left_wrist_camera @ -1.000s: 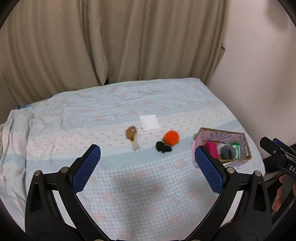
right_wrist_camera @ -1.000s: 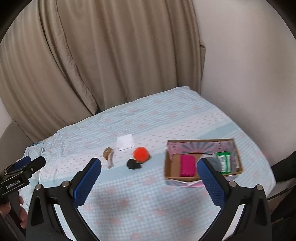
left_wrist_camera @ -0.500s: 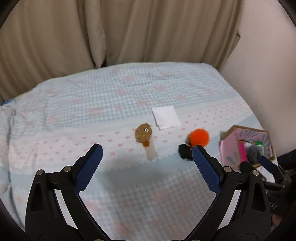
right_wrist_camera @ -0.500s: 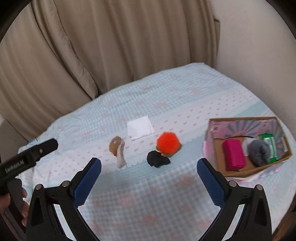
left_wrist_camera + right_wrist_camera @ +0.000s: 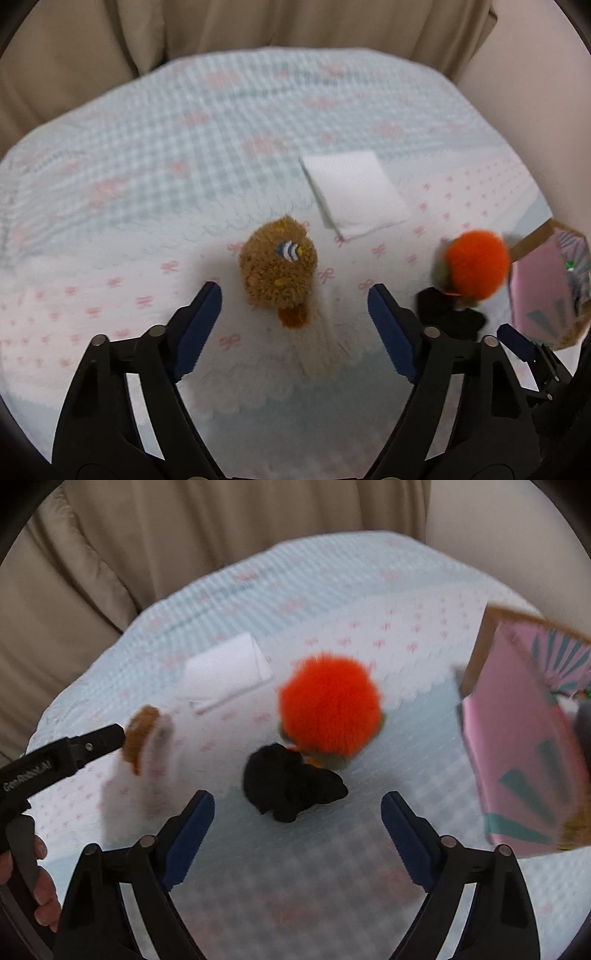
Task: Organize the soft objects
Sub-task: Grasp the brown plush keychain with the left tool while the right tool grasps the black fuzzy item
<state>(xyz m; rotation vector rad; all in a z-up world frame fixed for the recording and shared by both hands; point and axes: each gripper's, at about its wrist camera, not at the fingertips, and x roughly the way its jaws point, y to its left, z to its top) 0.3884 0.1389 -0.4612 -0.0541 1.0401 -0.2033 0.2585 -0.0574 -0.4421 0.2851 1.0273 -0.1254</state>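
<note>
approach step: both grippers closing in on loose soft items

left gripper (image 5: 294,301) hangs wide open and empty over the bedspread (image 5: 147,147), its jaws framing the brown fuzzy toy (image 5: 279,266), which lies on a pale sock-like piece (image 5: 325,343) at 12 o'clock of the tips. right gripper (image 5: 297,821) is likewise spread wide with nothing held; the black soft lump (image 5: 291,790) sits between its tips at 12 o'clock, touching the orange pom-pom (image 5: 330,710) beyond it. judged from this, the step in hand is reaching for pickups. next, each gripper likely needs to descend until the pads flank its item, then squeeze gently, since plush compresses and may slip.

only the right wrist view shows the pink box (image 5: 524,738) wall up close at 3 o'clock, and a hand (image 5: 40,893) on the other tool's handle at 8 o'clock. the left wrist view alone shows the toy's striped patch and the white folded cloth (image 5: 354,195) sharply.
</note>
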